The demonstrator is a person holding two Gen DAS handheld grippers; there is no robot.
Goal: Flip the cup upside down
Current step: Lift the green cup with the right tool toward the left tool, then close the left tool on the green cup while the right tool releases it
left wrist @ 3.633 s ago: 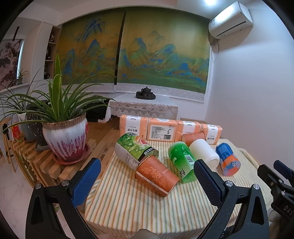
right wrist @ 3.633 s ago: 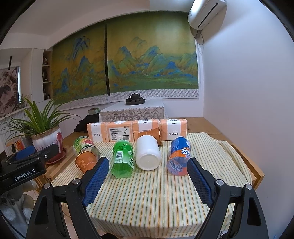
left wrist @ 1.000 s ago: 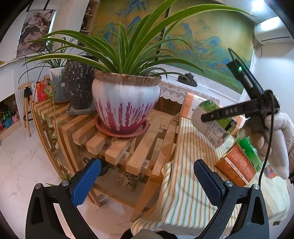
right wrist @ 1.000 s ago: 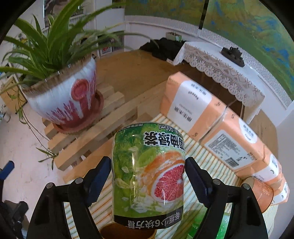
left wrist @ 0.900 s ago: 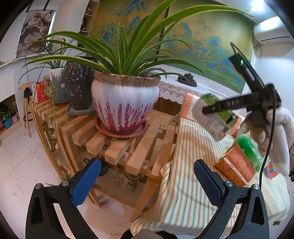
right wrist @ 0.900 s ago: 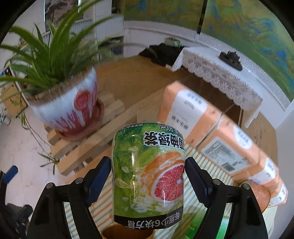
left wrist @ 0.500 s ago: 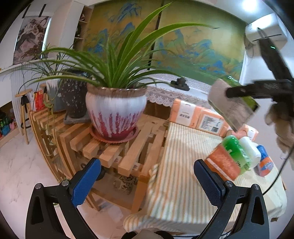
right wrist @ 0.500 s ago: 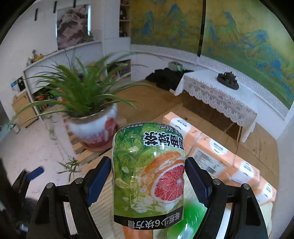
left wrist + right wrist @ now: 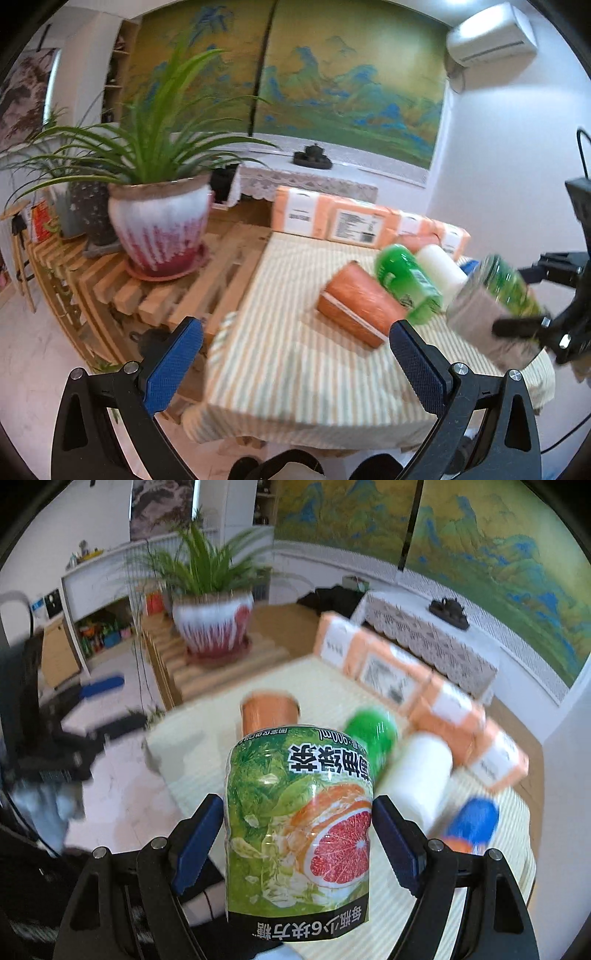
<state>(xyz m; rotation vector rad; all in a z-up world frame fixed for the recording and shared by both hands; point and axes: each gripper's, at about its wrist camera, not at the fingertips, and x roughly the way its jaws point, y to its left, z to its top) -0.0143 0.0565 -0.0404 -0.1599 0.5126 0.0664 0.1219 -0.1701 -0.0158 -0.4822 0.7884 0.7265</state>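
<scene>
My right gripper (image 9: 299,834) is shut on a green cup with a grapefruit label (image 9: 299,827), held in the air above the striped tablecloth (image 9: 207,753). In the left wrist view this cup (image 9: 495,310) shows blurred at the right, tilted, with the right gripper's fingers (image 9: 517,326) on it. My left gripper (image 9: 291,365) is open and empty, off the table's near left corner. An orange cup (image 9: 360,308) lies on its side on the cloth (image 9: 295,354).
A green cup (image 9: 406,280), a white cup (image 9: 441,266) and a blue-orange cup (image 9: 471,825) lie on their sides. Orange tissue packs (image 9: 351,221) line the back edge. A potted plant (image 9: 159,221) stands on a wooden slat rack (image 9: 177,291) to the left.
The right gripper lifted the green grapefruit cup off the cloth and carried it rightwards over the table. The left gripper swung to face the table. Both views are motion-blurred.
</scene>
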